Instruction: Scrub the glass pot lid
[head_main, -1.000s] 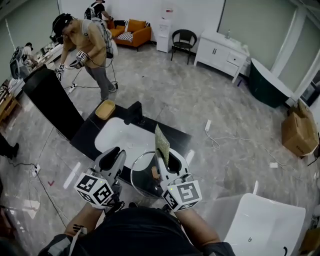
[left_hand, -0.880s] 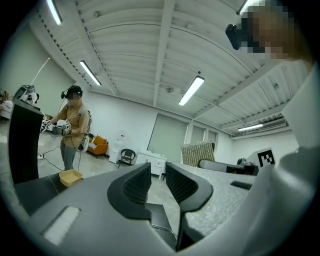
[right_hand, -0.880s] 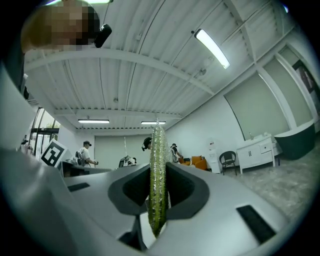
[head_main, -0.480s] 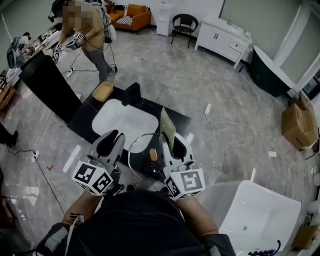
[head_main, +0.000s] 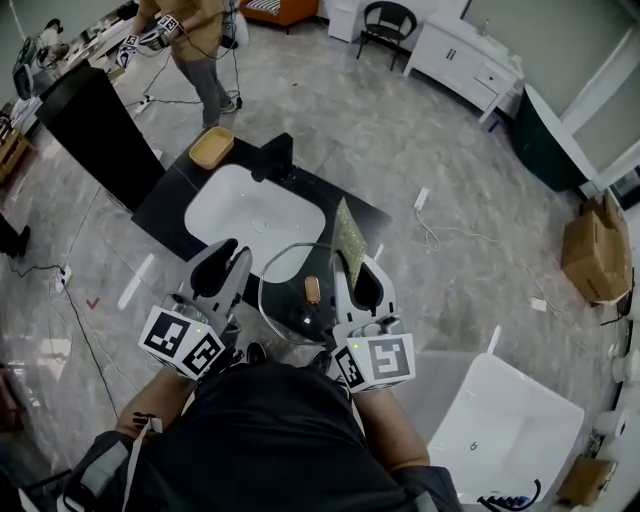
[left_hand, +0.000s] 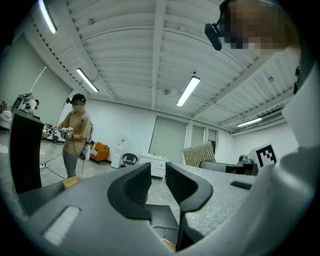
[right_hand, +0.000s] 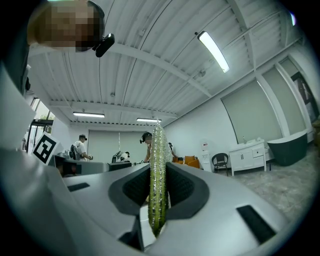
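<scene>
At the near corner of the black table (head_main: 170, 205), one glass lid (head_main: 285, 312) is being shown knob upward, with its single wooden knob (head_main: 312, 290) near the middle. Whether the lid is resting fully on the table cannot be told.

Two grippers are being held beside it, one at each side. The left gripper (head_main: 226, 262) is being held just beside the lid's left rim, and the right gripper (head_main: 362, 282) just beside its right rim, so the lid is lying between them.

The left fingers (left_hand: 137, 185) are being held a narrow gap apart, and nothing is being gripped between them. The room beyond is showing through that gap, while the lid's rim and knob are lying low in the left gripper view, beneath the fingers.

One green-and-yellow sponge (right_hand: 158, 165) is being clamped edge-on by the right fingers (right_hand: 186, 186), which are closed onto it, and it is standing upright above them. In the head view the sponge is rising past the lid's far right rim. Whether it is touching the glass cannot be told.

On the table, one white sink (head_main: 250, 222), one black tap (head_main: 275, 155) and one tan bowl (head_main: 212, 147) are being carried. One person (head_main: 195, 40) is standing beyond, and one white tub (head_main: 510, 425) is lying at the right.
</scene>
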